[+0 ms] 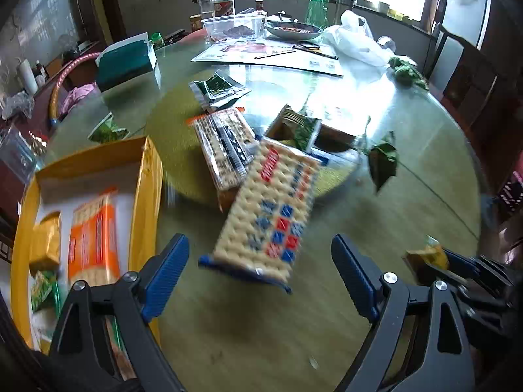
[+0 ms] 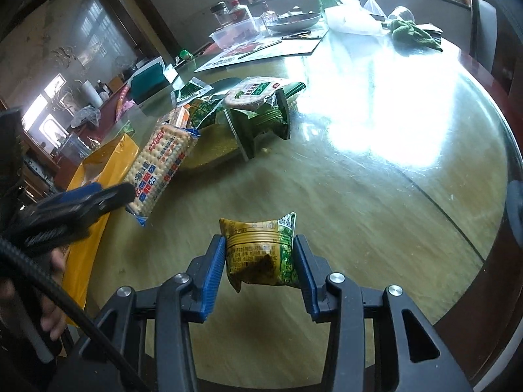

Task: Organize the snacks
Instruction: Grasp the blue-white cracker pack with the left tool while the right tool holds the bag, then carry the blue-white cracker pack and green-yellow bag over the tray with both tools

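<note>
We see right claw [image 2: 260,258] clamping soft green packet [image 2: 258,251] above table [image 2: 327,196]. Left claw [image 1: 260,281] open before cracker pack [image 1: 271,215]: light, brittle; grip long edges gently.

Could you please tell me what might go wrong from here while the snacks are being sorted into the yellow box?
1. The blue cracker pack leans tilted off the pile's edge, between the open left claw fingers; a nudge might slide it.
2. The right claw pinches a small puffy green-yellow packet by its sides; it could slip or crush.
3. The yellow box already holds an orange cracker pack and smaller packets, so space may be tight.
</note>
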Tool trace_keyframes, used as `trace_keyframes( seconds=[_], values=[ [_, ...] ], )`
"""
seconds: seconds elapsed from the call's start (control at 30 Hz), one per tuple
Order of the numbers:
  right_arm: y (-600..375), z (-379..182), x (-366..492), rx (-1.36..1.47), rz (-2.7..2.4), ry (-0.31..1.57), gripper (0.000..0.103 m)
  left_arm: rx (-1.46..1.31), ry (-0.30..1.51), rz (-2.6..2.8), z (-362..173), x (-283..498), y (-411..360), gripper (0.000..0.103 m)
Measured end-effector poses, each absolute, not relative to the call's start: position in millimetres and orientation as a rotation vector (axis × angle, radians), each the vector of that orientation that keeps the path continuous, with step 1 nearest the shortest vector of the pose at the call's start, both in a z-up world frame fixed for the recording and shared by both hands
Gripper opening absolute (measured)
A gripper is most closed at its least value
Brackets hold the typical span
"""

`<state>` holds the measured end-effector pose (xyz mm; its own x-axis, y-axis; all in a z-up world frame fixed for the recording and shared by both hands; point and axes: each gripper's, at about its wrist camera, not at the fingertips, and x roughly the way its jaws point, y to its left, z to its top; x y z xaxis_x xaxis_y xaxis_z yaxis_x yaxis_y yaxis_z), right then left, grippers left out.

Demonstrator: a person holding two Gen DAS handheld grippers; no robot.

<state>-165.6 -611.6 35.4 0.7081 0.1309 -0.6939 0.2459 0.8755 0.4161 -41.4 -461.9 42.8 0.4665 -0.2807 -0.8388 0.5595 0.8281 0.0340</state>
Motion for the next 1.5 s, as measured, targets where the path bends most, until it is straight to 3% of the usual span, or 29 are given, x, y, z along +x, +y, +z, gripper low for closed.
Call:
trace_keyframes(
  seconds=[0.37,0.53,0.9,1.07,1.5],
  values=[
    [-611.1,35.3,-167.4,0.516,-0.066,0.782,0.042,0.451,0.988,-0.523,21.8,-21.2,-497.8,0.088],
    [-611.0,35.2,-168.2,0.512,-0.066,0.782,0.042,0.416,1.035,-0.488,16.7,-18.1,-494.2,0.063],
    [-604.7,36.1,-170.0,0.506,-0.082,0.775,0.042,0.251,1.07,-0.579,37.8,-84.2,-456.5,0.058],
    [-594.6,36.6,-170.0,0.499,-0.064,0.773,0.042,0.154,0.988,-0.615,55.9,-122.5,-427.4,0.057],
    [-554.4,41.4,-156.9,0.477,-0.019,0.791,0.041,0.016,0.912,-0.643,85.8,-134.7,-377.4,0.057]
  ],
)
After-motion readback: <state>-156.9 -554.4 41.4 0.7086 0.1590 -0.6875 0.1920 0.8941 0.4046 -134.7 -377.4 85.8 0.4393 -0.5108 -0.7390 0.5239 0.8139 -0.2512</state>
